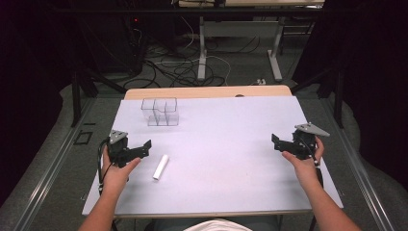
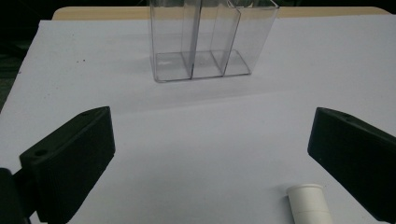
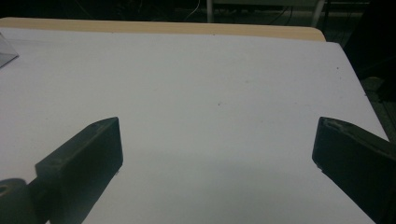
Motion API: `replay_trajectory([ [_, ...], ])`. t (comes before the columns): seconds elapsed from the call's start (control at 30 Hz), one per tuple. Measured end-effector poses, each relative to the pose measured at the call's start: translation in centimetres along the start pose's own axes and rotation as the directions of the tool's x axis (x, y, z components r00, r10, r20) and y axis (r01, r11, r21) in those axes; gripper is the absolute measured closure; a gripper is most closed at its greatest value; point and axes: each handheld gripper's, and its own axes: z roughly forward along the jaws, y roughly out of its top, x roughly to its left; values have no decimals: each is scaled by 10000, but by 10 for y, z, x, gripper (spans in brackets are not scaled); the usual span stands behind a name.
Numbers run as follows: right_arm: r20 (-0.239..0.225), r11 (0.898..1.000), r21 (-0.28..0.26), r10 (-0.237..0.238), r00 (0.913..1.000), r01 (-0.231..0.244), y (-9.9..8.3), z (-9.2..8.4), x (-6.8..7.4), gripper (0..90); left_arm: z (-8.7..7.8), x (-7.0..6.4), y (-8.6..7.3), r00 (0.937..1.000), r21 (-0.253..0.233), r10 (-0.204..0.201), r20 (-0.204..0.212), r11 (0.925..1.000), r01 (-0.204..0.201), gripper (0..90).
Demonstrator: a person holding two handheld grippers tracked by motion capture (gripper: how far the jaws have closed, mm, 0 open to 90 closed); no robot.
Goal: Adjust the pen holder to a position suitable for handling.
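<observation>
A white cylinder (image 1: 161, 167) lies on the white table sheet (image 1: 226, 144), just right of my left gripper (image 1: 139, 148). In the left gripper view the cylinder's end (image 2: 308, 201) sits low, near the right-hand jaw. A clear plastic box with compartments (image 1: 160, 111) stands upright at the back left, and straight ahead in the left gripper view (image 2: 210, 42). My left gripper (image 2: 210, 158) is open with nothing between its jaws. My right gripper (image 1: 279, 142) is at the table's right side, and in its own view (image 3: 217, 154) its jaws are wide apart over bare sheet.
The sheet covers a wooden tabletop whose far edge (image 1: 207, 91) shows behind the box. Beyond it, table legs (image 1: 202, 48) and cables lie on the floor. A corner of the clear box (image 3: 7, 53) shows at the left of the right gripper view.
</observation>
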Motion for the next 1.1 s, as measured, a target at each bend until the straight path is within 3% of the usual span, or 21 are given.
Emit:
replay_trajectory([
  [0.27, -154, 9993, 336, 137, 9998, -132, -3, 1, 2, 11, -3, 1, 11, 9991, 46, -303, 301, 9995, 302, 8],
  [0.43, -190, 9994, 338, -18, 9998, 24, -2, 2, 4, 14, -3, 1, 22, 9991, 125, -212, 367, 9997, 208, 3],
  [0.83, -46, 9996, 130, -234, 9997, 235, -1, 0, 5, 34, -1, -8, 71, 9999, -143, 78, 129, 9999, -77, 45],
  [1.1, -244, 9993, 258, -274, 9993, 280, -2, 1, 5, 37, 1, -9, 98, 10000, -148, 55, 60, 9999, -54, 92],
])
